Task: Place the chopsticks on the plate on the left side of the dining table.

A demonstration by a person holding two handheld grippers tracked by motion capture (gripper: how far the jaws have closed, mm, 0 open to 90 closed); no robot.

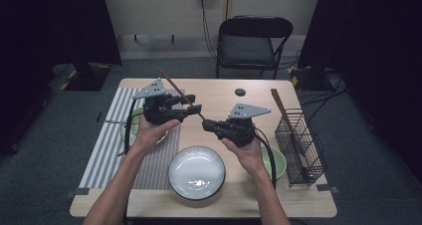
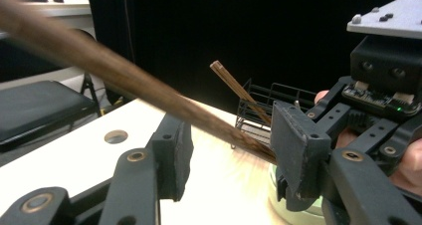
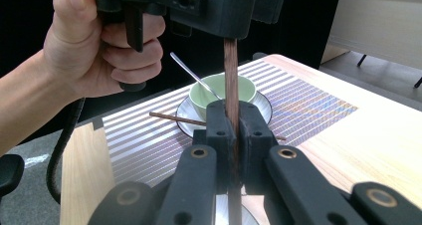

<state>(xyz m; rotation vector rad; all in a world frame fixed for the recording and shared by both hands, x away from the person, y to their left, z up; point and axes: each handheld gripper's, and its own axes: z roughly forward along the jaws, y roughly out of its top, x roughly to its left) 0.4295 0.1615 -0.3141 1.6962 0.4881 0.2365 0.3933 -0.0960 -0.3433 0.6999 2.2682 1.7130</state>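
Note:
A long brown chopstick (image 1: 180, 93) slants up and to the far left over the table. My right gripper (image 1: 205, 123) is shut on its lower end; in the right gripper view the stick (image 3: 231, 75) rises straight from my right gripper's (image 3: 231, 128) pressed pads. My left gripper (image 1: 194, 104) is around the middle of the stick. In the left gripper view the chopstick (image 2: 124, 78) crosses between the jaws of my left gripper (image 2: 231, 153), which stand apart, open, with a gap beside the stick. The right gripper's body (image 2: 388, 80) is just behind.
A striped placemat (image 1: 104, 140) lies at the left, with a green bowl (image 3: 224, 93) on a white saucer, a spoon in it and a second chopstick (image 3: 174, 118) beside it. A white plate (image 1: 196, 172) is in front, another green bowl (image 1: 276, 163) at the right. A black wire basket (image 1: 301, 145) holds a chopstick (image 1: 279, 108).

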